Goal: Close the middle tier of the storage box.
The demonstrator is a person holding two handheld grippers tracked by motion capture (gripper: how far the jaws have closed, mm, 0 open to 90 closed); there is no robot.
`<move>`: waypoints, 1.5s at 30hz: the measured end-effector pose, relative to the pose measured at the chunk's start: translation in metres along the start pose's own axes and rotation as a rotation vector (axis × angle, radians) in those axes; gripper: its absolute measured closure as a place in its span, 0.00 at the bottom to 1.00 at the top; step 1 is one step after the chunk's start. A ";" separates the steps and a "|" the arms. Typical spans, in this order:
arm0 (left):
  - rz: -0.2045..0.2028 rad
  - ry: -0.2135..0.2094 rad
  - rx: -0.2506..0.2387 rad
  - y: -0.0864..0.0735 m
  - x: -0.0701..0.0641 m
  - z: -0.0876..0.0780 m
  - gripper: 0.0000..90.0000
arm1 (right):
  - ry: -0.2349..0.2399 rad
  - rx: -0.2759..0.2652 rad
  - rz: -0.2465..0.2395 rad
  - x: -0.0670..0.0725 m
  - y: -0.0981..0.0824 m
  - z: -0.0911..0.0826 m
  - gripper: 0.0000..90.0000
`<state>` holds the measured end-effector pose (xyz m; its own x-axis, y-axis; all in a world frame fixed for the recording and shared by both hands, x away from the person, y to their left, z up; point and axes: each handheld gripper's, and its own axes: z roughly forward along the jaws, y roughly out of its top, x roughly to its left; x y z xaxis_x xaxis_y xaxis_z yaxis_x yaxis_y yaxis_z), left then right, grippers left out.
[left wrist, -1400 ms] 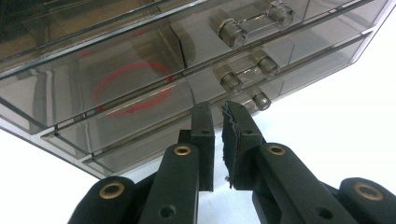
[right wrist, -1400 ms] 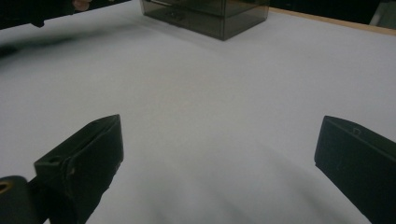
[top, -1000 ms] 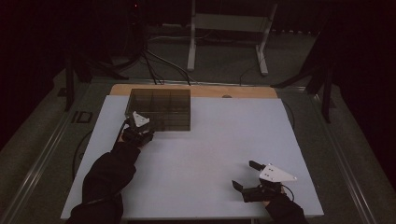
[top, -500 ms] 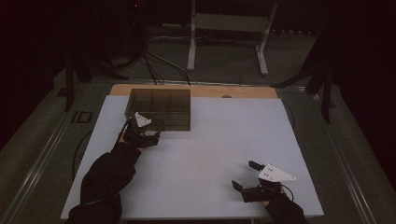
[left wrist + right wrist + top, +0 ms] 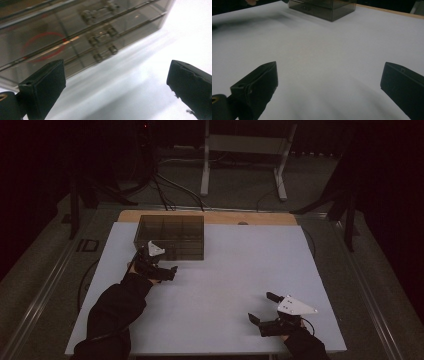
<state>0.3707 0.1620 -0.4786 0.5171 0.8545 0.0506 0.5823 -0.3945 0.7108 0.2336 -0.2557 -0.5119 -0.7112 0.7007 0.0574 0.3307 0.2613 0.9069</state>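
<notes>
Fingers (image 5: 42, 85) of the left gripper (image 5: 167, 272), just opened wide and empty, could nudge the probably latched box (image 5: 172, 236) at upper left.

The smoky clear plastic organizer box (image 5: 172, 236) is showing glossy walls and small moulded latches (image 5: 101, 38). The white tabletop (image 5: 240, 270) is looking smooth and faintly sheeny, with bare wood edging (image 5: 260, 218) at twelve o'clock. The black pads (image 5: 45, 85) are looking matt and rubbery.
</notes>
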 end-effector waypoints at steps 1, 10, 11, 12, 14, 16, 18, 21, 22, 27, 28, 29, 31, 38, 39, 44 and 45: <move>0.000 0.000 0.000 0.000 0.000 0.000 0.04 | 0.001 0.003 -0.002 0.000 0.000 0.000 0.01; 0.031 -0.065 -0.001 0.002 -0.008 0.002 0.02 | -0.001 0.003 -0.001 0.000 0.000 0.000 0.01; 0.031 -0.065 -0.001 0.002 -0.008 0.002 0.01 | -0.001 0.003 -0.001 0.000 0.000 0.000 0.01; 0.048 -0.075 -0.008 0.002 -0.009 0.002 0.01 | 0.001 0.001 0.000 0.000 0.000 0.000 0.01; 0.060 -0.086 -0.009 0.001 -0.010 0.002 0.01 | 0.001 0.008 0.001 -0.001 -0.001 0.001 0.01; 0.070 -0.127 -0.001 0.001 -0.010 0.002 0.01 | 0.001 0.002 -0.001 0.000 0.000 0.000 0.01; 0.086 -0.148 -0.003 0.001 -0.012 0.003 0.01 | 0.002 0.002 -0.004 0.000 0.000 0.001 0.01; 0.082 -0.181 -0.001 0.002 -0.012 0.002 0.01 | 0.003 0.005 -0.001 -0.001 0.000 0.001 0.01; 0.084 -0.197 -0.008 0.003 -0.013 0.001 0.01 | 0.002 0.004 -0.001 -0.001 0.000 0.001 0.01; 0.099 -0.212 -0.005 0.007 -0.019 -0.001 0.01 | 0.001 0.004 -0.001 0.000 0.000 0.000 0.01; 0.097 -0.222 -0.009 0.007 -0.019 -0.001 0.01 | 0.002 0.001 -0.003 0.000 0.000 0.000 0.01; 0.097 -0.230 -0.011 0.008 -0.020 -0.001 0.01 | 0.002 0.000 -0.001 0.000 0.000 0.000 0.01; 0.103 -0.236 -0.014 0.008 -0.021 -0.001 0.01 | 0.002 0.004 -0.005 0.000 0.000 0.001 0.01; 0.124 -0.269 -0.040 0.007 -0.022 -0.005 0.01 | 0.001 0.005 -0.004 0.000 0.000 0.001 0.01; 0.129 -0.274 -0.039 0.007 -0.022 -0.005 0.01 | 0.001 0.003 -0.002 0.000 0.000 0.000 0.01; 0.152 -0.272 -0.054 0.006 -0.025 -0.009 0.01 | 0.000 0.004 -0.003 0.000 0.000 0.000 0.01; 0.155 -0.278 -0.064 0.006 -0.025 -0.010 0.01 | -0.002 0.003 -0.004 0.001 0.000 -0.001 0.01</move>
<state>0.3548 0.1419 -0.4685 0.7534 0.6571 -0.0258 0.4474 -0.4834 0.7524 0.2329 -0.2556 -0.5111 -0.7113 0.7009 0.0532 0.3298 0.2659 0.9058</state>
